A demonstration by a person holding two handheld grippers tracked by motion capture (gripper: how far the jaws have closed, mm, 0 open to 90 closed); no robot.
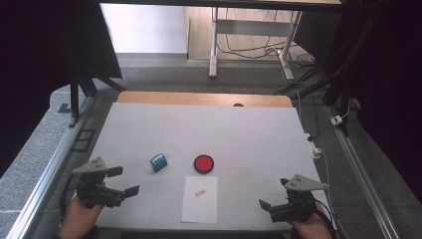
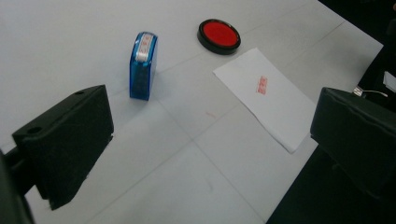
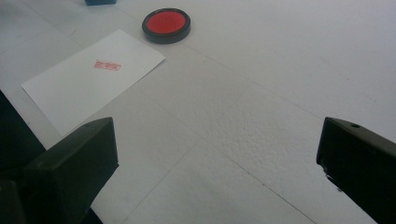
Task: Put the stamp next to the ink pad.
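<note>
Both grippers — left gripper (image 1: 122, 181), right gripper (image 1: 272, 193) — jaws wide, empty, low over table (image 1: 249, 134); stamped paper (image 1: 200, 198) between them, blue stamp (image 1: 158, 163) and red ink pad (image 1: 203, 164) beyond.

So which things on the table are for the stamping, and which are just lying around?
For the stamping:
- blue stamp
- red ink pad
- white paper, with a red stamp mark on it

Just lying around:
- small white box by the table's right edge
- cables on the floor behind
</note>
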